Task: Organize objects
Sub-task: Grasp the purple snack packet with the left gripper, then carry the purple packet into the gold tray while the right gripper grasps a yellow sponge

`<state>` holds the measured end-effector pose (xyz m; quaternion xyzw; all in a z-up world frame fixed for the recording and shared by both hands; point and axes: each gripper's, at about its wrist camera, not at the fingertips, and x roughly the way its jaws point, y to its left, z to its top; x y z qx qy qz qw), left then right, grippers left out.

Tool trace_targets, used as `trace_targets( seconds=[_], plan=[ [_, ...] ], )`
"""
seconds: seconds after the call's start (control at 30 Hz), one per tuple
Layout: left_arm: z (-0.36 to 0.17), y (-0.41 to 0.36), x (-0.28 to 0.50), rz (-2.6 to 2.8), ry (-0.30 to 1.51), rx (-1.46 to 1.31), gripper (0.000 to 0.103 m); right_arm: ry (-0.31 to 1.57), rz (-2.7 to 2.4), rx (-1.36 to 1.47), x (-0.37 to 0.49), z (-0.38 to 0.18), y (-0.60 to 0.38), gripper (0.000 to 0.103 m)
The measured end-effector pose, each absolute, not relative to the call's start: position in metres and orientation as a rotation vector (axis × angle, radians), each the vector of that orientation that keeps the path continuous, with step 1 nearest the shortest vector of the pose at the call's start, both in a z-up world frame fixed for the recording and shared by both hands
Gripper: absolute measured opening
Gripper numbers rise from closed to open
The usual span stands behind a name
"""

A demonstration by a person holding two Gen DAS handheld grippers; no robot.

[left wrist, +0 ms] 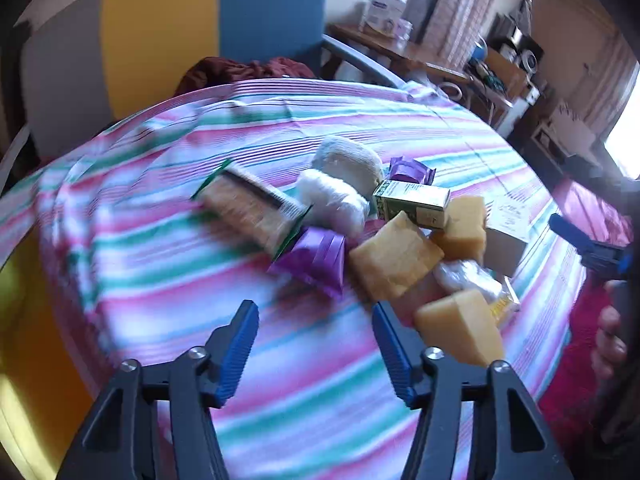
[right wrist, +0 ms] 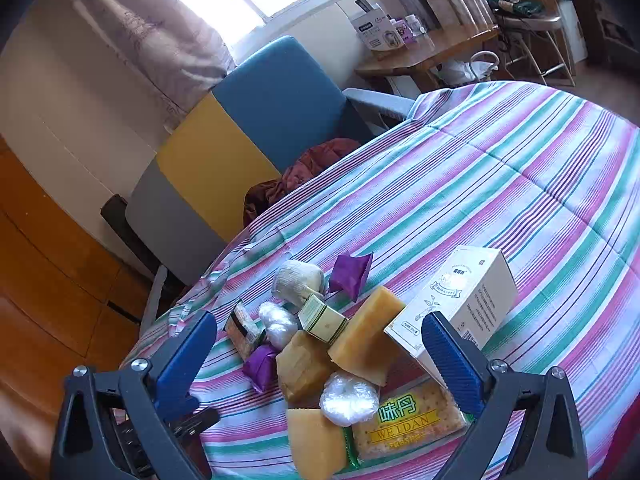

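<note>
A pile of small goods lies on a striped tablecloth [left wrist: 168, 240]. In the left wrist view: a cracker pack [left wrist: 250, 206], purple pouches [left wrist: 316, 258], white gauze rolls [left wrist: 340, 184], a small green box [left wrist: 412, 202], yellow soap blocks [left wrist: 394, 262] and a white carton [left wrist: 508, 232]. My left gripper [left wrist: 314, 344] is open and empty, just short of the pile. In the right wrist view my right gripper [right wrist: 320, 354] is open and empty, its jaws on either side of the pile: soap blocks [right wrist: 364, 336], a WEIDAN cracker pack [right wrist: 408, 424], a white carton [right wrist: 460, 304], a green box [right wrist: 324, 320].
A blue, yellow and grey chair [right wrist: 256, 128] with a dark red cloth [right wrist: 304, 172] stands behind the table. A wooden side table [right wrist: 428, 52] with boxes is farther back. The tablecloth [right wrist: 520, 184] spreads right of the pile. The right gripper shows at the left view's edge [left wrist: 592, 248].
</note>
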<state>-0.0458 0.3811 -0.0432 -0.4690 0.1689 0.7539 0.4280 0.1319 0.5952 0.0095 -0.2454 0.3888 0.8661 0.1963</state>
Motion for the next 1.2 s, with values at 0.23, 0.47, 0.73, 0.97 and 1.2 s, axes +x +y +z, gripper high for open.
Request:
trace_targets(
  seconds=[0.23,0.47,0.73,0.97,1.2],
  plan=[
    [-0.069,0.432,-0.059,1.818,0.607,-1.146,0.051,1.141,2.42,-0.729,0.129,0.003,0.6,0.103],
    [-0.089,0.442,-0.068,1.788,0.625,-1.168,0.043,1.134,2.418,-0.744,0.128,0.002,0.601,0.103],
    [-0.086,0.39,-0.031,1.837,0.532,-1.183,0.043,1.101,2.427,-0.782,0.124,0.002,0.599,0.103],
    [-0.083,0.35,0.011,1.868,0.538,-1.152,0.043,1.044,2.511,-1.069,0.095,-0.014,0.575,0.086],
    [-0.058,0.328,0.021,1.906,0.473,-1.114,0.043,0.78,2.502,-1.388,0.074,-0.035,0.536,0.061]
  ],
)
